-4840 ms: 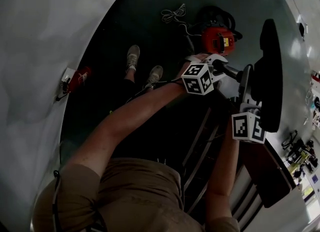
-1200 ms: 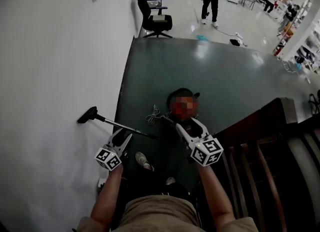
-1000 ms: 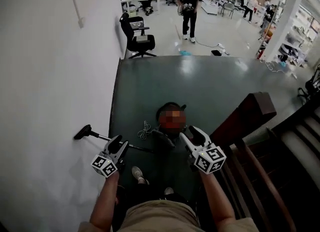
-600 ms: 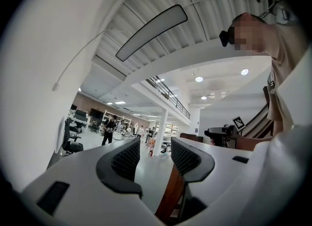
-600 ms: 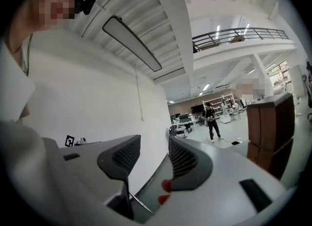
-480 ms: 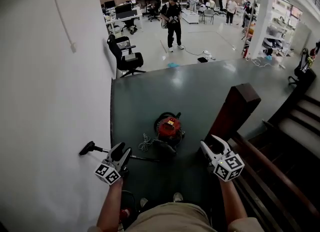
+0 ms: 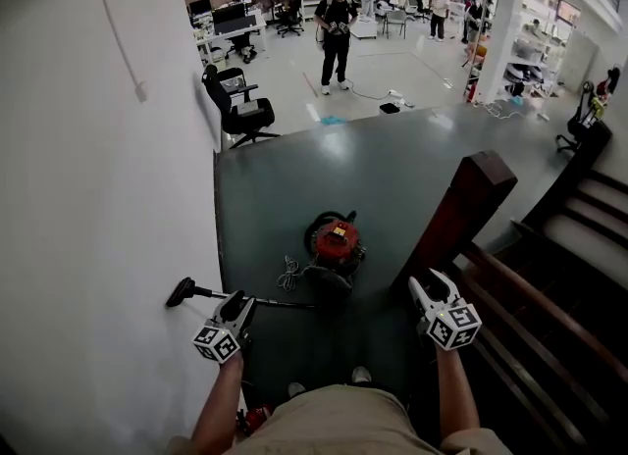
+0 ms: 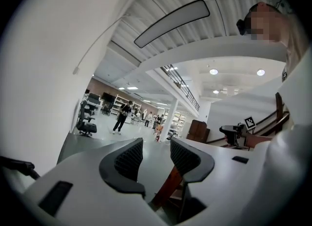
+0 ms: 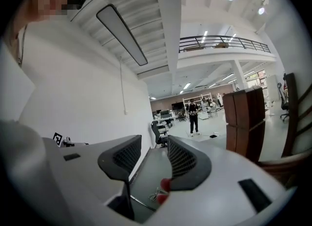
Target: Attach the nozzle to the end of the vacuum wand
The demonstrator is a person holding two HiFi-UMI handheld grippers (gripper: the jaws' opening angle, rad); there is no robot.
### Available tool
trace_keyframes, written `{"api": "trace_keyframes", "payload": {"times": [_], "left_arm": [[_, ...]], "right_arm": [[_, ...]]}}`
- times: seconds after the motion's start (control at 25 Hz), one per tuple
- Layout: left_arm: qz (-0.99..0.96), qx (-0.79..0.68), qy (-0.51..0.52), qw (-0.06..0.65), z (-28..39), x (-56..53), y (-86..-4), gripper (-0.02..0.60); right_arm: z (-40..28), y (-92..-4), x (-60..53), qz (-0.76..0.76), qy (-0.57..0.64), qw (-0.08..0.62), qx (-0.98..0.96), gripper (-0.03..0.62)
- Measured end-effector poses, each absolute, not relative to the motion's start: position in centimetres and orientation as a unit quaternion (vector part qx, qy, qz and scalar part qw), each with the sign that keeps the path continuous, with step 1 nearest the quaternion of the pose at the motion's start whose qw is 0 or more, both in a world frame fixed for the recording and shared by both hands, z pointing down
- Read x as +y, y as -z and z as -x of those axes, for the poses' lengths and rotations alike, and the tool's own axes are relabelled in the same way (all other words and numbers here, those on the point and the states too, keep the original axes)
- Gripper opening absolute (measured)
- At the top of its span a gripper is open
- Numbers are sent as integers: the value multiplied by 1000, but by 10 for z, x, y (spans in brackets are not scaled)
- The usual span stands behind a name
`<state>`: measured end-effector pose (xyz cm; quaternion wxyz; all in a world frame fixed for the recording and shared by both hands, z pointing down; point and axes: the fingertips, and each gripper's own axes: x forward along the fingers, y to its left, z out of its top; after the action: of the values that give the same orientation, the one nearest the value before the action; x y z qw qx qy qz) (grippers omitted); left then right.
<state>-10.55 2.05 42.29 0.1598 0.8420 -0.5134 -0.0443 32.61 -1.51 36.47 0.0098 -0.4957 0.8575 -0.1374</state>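
Two grey hand-held grippers with marker cubes were held out low in front of the person, neither touching anything. The left gripper (image 7: 238, 305) hung just above the floor beside the white wall (image 7: 88, 198). Its black ribbed fingers (image 8: 129, 159) stood apart with only open air between them. The right gripper (image 7: 430, 287) was well apart from it, close to the dark brown wooden stair post (image 7: 463, 210). Its black fingers (image 9: 180, 160) were also parted, though the jaws had just been closing, and nothing lay between them. The task's pieces lay on the dark green floor (image 7: 392, 164), beyond the left gripper. A thin dark vacuum wand (image 7: 270, 302) stretched across it, and a small black nozzle (image 7: 179, 292) sat at the wand's far end, right against the foot of the wall. Whether the nozzle was pushed fully onto the wand could not be told from the head view. At the wand's other end stood a round red canister vacuum (image 7: 335, 244), with a pale coiled cable (image 7: 288, 272) just beside it. Dark wooden stairs (image 7: 579, 247) rose on the right. Farther off, a black office chair (image 7: 235, 110) stood near the wall, and a person in black clothes (image 7: 337, 22) stood on the light grey floor of the open hall.
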Motion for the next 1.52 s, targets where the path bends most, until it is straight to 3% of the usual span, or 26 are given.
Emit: {"api": "trace_keyframes", "payload": {"times": [0.4,0.76,0.8,0.88,1.52], "left_arm": [[-838,-509,30,194,126,19,-477,138],[-858,-469,-11,207,87,21,-511,133],[-860,-465,-13,210,83,22,-512,133],[-863,-458,-17,214,76,25,-512,133],[-887,-410,-32,213,-20,-6,-501,133]], "right_arm": [[-260,-431,-5,487,155,-29,859,175],[-246,-457,-3,501,158,-50,849,172],[-247,-457,0,506,143,-61,849,113],[-248,-452,5,512,116,-68,848,62],[-298,-411,7,512,110,38,851,37]]}}
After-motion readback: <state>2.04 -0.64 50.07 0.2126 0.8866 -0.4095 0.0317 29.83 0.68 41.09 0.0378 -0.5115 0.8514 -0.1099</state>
